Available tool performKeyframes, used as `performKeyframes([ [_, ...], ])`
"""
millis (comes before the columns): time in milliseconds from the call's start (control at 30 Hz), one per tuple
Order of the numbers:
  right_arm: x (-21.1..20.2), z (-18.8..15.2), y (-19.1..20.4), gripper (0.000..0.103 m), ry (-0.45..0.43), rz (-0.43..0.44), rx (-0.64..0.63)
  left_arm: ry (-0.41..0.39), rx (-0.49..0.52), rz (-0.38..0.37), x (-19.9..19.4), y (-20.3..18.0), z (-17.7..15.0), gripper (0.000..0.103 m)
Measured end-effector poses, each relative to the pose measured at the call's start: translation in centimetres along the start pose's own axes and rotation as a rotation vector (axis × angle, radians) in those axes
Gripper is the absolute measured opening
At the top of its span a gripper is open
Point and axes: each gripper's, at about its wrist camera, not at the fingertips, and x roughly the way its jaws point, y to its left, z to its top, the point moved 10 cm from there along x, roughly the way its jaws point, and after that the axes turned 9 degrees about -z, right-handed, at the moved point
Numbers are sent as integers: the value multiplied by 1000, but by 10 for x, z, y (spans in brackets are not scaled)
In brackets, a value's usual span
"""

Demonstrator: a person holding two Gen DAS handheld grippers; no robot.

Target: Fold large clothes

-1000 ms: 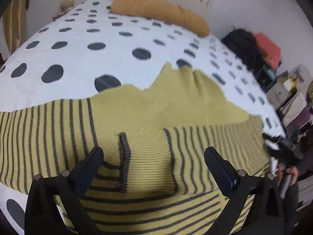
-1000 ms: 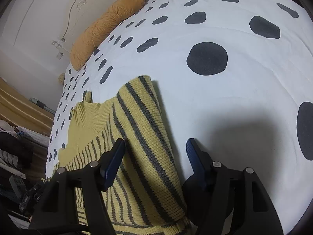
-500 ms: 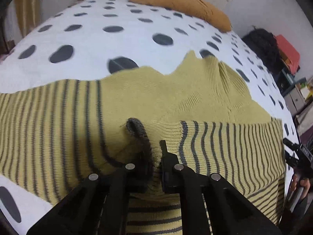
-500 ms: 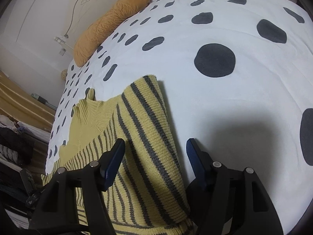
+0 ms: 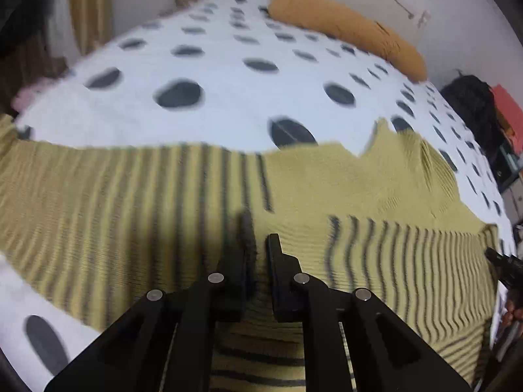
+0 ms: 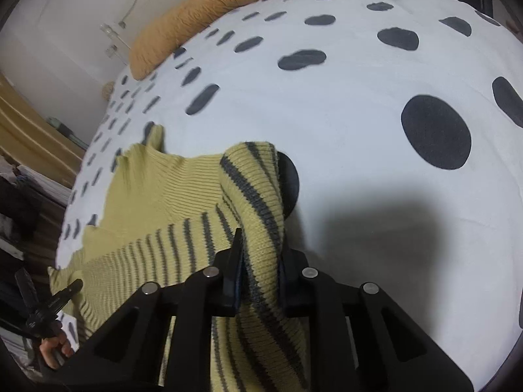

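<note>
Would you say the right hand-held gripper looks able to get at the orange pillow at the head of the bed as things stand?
Probably not: the right hand-held gripper is closing on a fold of the striped sweater, and the orange pillow lies far across the spotted bedspread.

No readable text, label, brand, number or sign appears anywhere.

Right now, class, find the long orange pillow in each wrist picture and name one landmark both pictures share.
Left wrist view: the orange pillow lies at the top right, along the far edge of the spotted bedspread.
Right wrist view: the orange pillow lies at the top left, again on the bedspread's far edge by the wall.
Shared landmark: the plain yellow collar of the striped sweater.
</note>
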Motion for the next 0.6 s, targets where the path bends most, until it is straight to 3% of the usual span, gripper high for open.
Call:
performKeyframes([
  [33, -3, 2, -5, 17, -17, -24, -2, -17, 4, 65, -2, 11, 4, 0],
  [133, 13, -3, -19, 21, 11, -102, -35, 94, -55, -10, 22, 20, -15, 1],
  [167, 11, -4, -21, 29, 1, -90, -29, 79, -48, -9, 20, 21, -16, 1],
  [200, 0, -5, -23, 46, -18, -93, -24, 55, -20, -5, 13, 18, -16, 1],
  [267, -32, -10, -25, 62, -93, -102, -43, 31, 15, -26, -2, 6, -17, 1],
  [300, -52, -15, -27, 63, -148, -111, -69, 25, 25, -49, -7, -2, -17, 1],
  [400, -85, -43, -31, 63, -175, -225, -237, 14, 119, -147, -20, -51, -19, 4],
  [500, -88, -86, -20, 63, -116, -305, -434, 54, 162, -225, -16, -83, -30, 11],
  [567, -76, -101, -13, 62, -100, -351, -497, 104, 194, -210, 3, -98, -41, 23],
  [600, -67, -104, -11, 62, -96, -373, -522, 148, 204, -172, 16, -97, -50, 22],
])
